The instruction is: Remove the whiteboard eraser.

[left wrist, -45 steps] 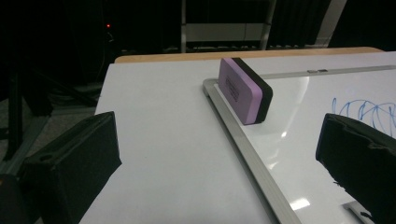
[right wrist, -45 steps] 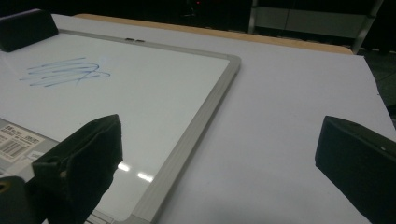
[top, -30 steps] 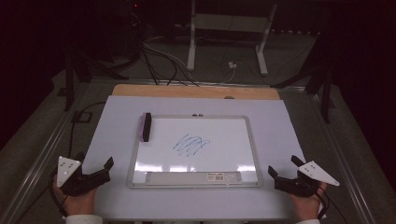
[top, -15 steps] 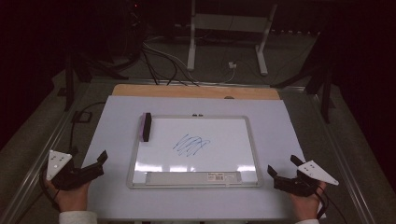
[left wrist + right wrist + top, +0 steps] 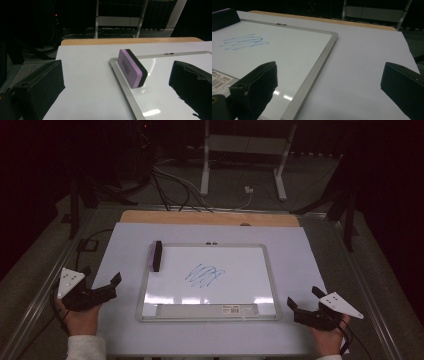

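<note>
A white-framed whiteboard (image 5: 250, 270) lies flat in the middle of the table, with a blue scribble (image 5: 204, 275) near its centre. A purple and black eraser (image 5: 156, 255) stands on edge at the board's left frame. My left gripper (image 5: 102, 275) is open near the table's front left and points at the eraser (image 5: 132, 68), which stands well ahead between its jaws. My right gripper (image 5: 303, 297) is open at the front right, just off the board's right corner. Its view shows the board's frame (image 5: 322, 60), the scribble (image 5: 243, 42) and the eraser's end (image 5: 224, 18).
A white sheet (image 5: 300, 250) covers the table, with a bare wooden strip (image 5: 210, 217) along the far edge. Beyond it are floor cables (image 5: 170, 185) and a metal stand (image 5: 245, 165). A barcode label (image 5: 240, 308) sits on the board's near tray.
My left gripper has drifted left, then forward, and turned toward the eraser. The right gripper, board and eraser have stayed put.
</note>
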{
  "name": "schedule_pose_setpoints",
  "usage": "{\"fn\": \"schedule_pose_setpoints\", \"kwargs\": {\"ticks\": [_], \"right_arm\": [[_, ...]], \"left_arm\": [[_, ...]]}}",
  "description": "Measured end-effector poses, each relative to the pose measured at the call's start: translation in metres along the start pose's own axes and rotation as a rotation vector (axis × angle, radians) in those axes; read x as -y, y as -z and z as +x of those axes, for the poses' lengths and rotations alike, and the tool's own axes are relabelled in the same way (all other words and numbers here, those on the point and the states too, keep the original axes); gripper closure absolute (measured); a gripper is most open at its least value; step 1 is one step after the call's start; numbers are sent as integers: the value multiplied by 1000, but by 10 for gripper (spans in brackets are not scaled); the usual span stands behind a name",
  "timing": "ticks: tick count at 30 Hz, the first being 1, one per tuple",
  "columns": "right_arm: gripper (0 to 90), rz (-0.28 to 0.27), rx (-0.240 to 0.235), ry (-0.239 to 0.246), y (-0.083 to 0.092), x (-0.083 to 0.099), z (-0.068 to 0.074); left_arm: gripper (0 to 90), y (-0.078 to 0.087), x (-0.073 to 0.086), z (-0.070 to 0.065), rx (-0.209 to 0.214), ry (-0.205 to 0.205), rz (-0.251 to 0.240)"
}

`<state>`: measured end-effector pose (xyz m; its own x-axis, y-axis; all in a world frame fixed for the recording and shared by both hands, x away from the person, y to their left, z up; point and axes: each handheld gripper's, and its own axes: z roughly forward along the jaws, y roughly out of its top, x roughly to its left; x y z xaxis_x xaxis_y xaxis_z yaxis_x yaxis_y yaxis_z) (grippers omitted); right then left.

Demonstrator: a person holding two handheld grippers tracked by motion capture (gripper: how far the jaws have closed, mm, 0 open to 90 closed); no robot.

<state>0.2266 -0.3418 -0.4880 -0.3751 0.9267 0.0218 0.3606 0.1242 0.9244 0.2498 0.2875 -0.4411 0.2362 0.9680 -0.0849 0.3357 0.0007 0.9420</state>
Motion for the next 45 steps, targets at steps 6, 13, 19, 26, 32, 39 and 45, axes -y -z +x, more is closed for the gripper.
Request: {"fn": "schedule_pose_setpoints", "kwargs": {"ticks": [6,13,19,26,32,39,45], "right_arm": [[9,-1,0,5,0,0,1],[9,0,1,1,0,0,0],[9,2,-2,2,-1,0,0],[9,1,-5,2,-1,0,0],[9,2,-5,1,-1,0,0],[9,4,-6,1,-1,0,0],[9,5,-6,1,-1,0,0]], "left_arm": [[5,-11,-7,-3,5,-1,-2],[6,-24,-13,-6,9,-13,22],[6,-35,-16,-6,22,-3,30],[6,-46,-15,-5,35,6,49],[6,-56,-14,-4,42,26,42],[11,-64,-14,-1,27,48,39],[11,-72,-18,-3,21,21,60]]}}
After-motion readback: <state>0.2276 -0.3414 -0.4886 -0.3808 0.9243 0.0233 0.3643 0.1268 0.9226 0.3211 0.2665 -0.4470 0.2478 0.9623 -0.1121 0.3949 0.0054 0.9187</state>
